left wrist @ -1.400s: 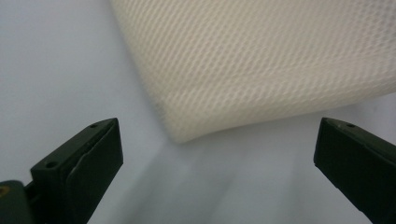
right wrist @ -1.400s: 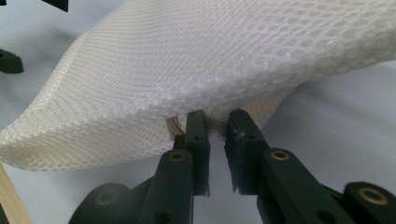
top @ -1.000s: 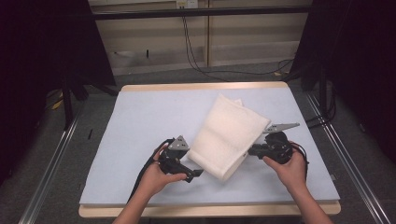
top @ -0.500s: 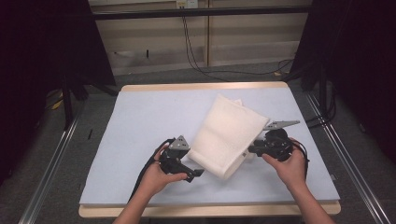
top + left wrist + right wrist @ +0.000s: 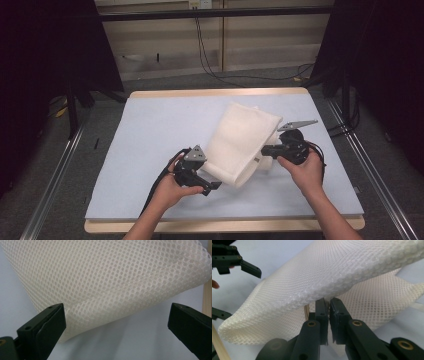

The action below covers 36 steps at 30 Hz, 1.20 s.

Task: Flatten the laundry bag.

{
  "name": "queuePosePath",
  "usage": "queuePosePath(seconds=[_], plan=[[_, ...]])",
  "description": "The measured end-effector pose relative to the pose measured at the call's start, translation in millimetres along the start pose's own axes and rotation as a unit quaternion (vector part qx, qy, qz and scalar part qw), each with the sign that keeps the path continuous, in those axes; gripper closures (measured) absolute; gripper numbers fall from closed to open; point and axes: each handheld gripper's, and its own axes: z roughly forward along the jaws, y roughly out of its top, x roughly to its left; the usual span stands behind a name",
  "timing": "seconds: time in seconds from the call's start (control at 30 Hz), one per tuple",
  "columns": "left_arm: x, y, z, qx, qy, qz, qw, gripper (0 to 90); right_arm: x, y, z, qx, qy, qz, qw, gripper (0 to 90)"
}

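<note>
High cam overhead; gripper cams close, share mesh cloth [image 5: 242, 142].

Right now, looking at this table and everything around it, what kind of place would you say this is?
Probably a lab or recording workspace, not a home. A table with a pale blue cover stands inside metal frame rails, dark curtains hang on both sides, and cables trail down the plain panel wall behind.

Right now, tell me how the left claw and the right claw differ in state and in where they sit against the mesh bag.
The left claw stands wide open with nothing pressed; the right claw has just been closing and is pinched shut on the mesh bag. The left claw sits at the bag's near left edge, the right claw at its right edge. Both are black, hand-held and low over the blue mat.
</note>
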Motion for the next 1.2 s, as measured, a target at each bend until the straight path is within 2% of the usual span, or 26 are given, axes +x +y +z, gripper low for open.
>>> queuePosePath(seconds=[0.13,0.17,0.23,0.33,0.37,0.4,0.5,0.53,0.57,0.6,0.63,0.73,0.77,0.83,0.9,0.93,0.97,1.0,1.03,1.13,1.2], plan=[[-5.0,5.4,3.7,-0.007,0.014,0.018,0.9997,1.1,1.5,3.9,4.2,0.000,0.002,-0.001,1.0000,84.7],[-6.0,6.7,4.7,-0.009,0.014,0.028,0.9995,1.6,1.8,4.4,5.1,-0.001,0.004,0.000,1.0000,84.7],[-9.0,9.6,5.5,-0.008,0.030,0.043,0.9986,4.6,1.7,5.5,6.1,-0.002,0.005,0.007,1.0000,84.6],[-11.7,12.5,7.0,-0.011,0.038,0.053,0.9978,17.0,1.3,6.8,7.3,-0.006,0.007,0.010,0.9999,84.6],[-12.3,13.4,6.4,-0.012,0.039,0.059,0.9974,23.4,1.6,7.1,7.3,-0.005,0.010,0.012,0.9999,84.5],[-12.7,14.3,5.0,-0.008,0.048,0.069,0.9964,35.1,1.9,7.5,7.8,-0.004,0.010,0.013,0.9999,84.4],[-11.5,15.5,2.8,-0.009,0.061,0.057,0.9964,53.0,1.8,7.6,9.4,-0.001,0.007,0.008,0.9999,84.3],[-10.3,15.1,2.8,-0.011,0.057,0.048,0.9972,59.0,1.4,7.6,10.0,0.000,0.005,0.007,1.0000,84.3],[-7.2,15.8,0.8,0.000,0.053,0.041,0.9977,63.8,1.2,7.5,10.4,0.003,0.004,0.008,1.0000,84.3],[-6.1,15.4,0.2,-0.004,0.057,0.030,0.9979,71.7,0.5,7.3,11.2,0.003,0.006,0.009,0.9999,84.2],[-4.2,15.3,-1.0,0.001,0.062,0.026,0.9977,77.3,0.2,7.1,11.6,0.003,0.005,0.007,1.0000,84.0],[2.5,13.2,-5.3,0.001,0.065,-0.006,0.9978,90.0,-0.9,6.2,12.2,0.005,0.004,0.006,1.0000,84.1],[5.1,12.3,-6.2,-0.001,0.065,-0.017,0.9977,90.0,-1.1,5.9,12.2,0.006,0.003,0.007,0.9999,84.1],[7.4,11.0,-8.3,0.001,0.066,-0.022,0.9976,90.0,-2.3,5.2,12.3,0.004,0.005,0.007,1.0000,84.2],[5.8,10.5,-8.5,-0.006,0.045,-0.023,0.9987,90.0,-2.8,5.1,12.7,0.007,0.002,0.006,1.0000,84.6],[3.2,11.5,-8.4,-0.005,0.042,-0.021,0.9989,86.9,-2.8,5.1,13.0,0.006,0.003,0.006,1.0000,84.8],[0.5,12.5,-7.3,-0.011,0.045,-0.016,0.9988,67.1,-1.4,5.3,14.1,0.008,0.010,0.007,0.9999,85.0],[-1.4,13.4,-6.6,-0.008,0.039,-0.014,0.9991,67.1,-1.4,5.3,14.1,0.008,0.010,0.007,0.9999,85.0],[-3.9,14.6,-4.0,-0.005,0.025,-0.011,0.9996,62.2,-0.6,5.1,14.3,0.010,0.009,0.006,0.9999,85.0],[-10.8,16.7,0.4,-0.003,0.019,0.011,0.9998,35.0,2.7,4.4,14.2,0.010,0.014,0.003,0.9998,85.1],[-16.2,17.4,4.8,-0.007,0.018,0.023,0.9996,22.3,3.6,3.8,14.5,0.009,0.016,0.005,0.9998,85.1]])
